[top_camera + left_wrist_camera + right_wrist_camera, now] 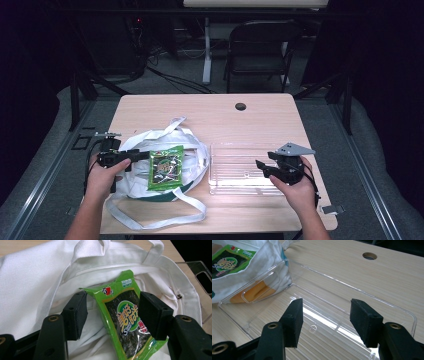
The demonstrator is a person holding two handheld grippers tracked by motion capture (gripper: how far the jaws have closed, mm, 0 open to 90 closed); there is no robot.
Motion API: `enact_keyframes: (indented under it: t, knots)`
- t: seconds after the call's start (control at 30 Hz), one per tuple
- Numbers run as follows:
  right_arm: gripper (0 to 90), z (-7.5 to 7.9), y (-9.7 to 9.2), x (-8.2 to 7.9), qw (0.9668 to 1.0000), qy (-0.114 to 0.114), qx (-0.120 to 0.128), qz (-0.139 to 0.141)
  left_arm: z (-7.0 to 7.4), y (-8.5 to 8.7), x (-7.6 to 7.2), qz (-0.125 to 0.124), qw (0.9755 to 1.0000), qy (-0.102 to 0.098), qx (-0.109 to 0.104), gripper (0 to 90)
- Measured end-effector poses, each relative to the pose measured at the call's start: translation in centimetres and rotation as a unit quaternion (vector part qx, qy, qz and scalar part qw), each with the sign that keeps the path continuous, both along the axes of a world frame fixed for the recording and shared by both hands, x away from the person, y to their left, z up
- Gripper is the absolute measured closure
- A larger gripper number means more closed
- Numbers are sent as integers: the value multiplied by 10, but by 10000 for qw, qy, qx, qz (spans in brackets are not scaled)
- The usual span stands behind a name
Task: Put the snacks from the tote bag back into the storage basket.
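One green snack packet (166, 167), one white tote bag (145, 142), one clear plastic tray (235, 152), two hand-held grippers, left (142, 155) and right (259, 165), one tabletop (210, 112), one folding chair (260, 47).

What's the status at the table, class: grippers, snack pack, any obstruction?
Left gripper open, pack loose between fingers. Right gripper open over tray. Pack lies on bag. Nothing blocking.

Snack pack (126, 322) btm cut off by frame edge; right side behind claw pad.

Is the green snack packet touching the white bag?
Touching. In the left gripper view, the green seaweed snack packet lies right on the white tote bag, with cloth bunched against its edges.
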State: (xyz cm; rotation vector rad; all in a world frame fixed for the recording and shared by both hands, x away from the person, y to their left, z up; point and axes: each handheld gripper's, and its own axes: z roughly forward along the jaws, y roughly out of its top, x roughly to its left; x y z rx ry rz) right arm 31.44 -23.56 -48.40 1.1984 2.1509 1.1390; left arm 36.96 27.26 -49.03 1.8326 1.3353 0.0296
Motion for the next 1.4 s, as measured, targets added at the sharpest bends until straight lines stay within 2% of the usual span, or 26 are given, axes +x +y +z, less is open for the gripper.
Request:
enact_keyframes:
  t: [0.3, 0.43, 0.7, 1.0, 1.4]
  knots:
    - [439, -1, 1, 1, 9999, 106, -26, 15, 1, -8, -2, -124, 9998, 143, 88, 404]
    - [438, -1, 0, 1, 9999, 108, 3, -7, -4, -13, -1, -137, 9991, 302, 250, 391]
    - [433, -1, 1, 0, 10000, 97, 11, -16, -18, -24, 4, -194, 9978, 450, 441, 371]
    - [429, 0, 0, -4, 10000, 81, 45, -18, -32, -32, 12, -121, 9970, 710, 299, 325]
    - [427, 0, -3, -11, 9999, 57, 57, -102, -44, -41, 25, -217, 9945, 1025, 26, 313]
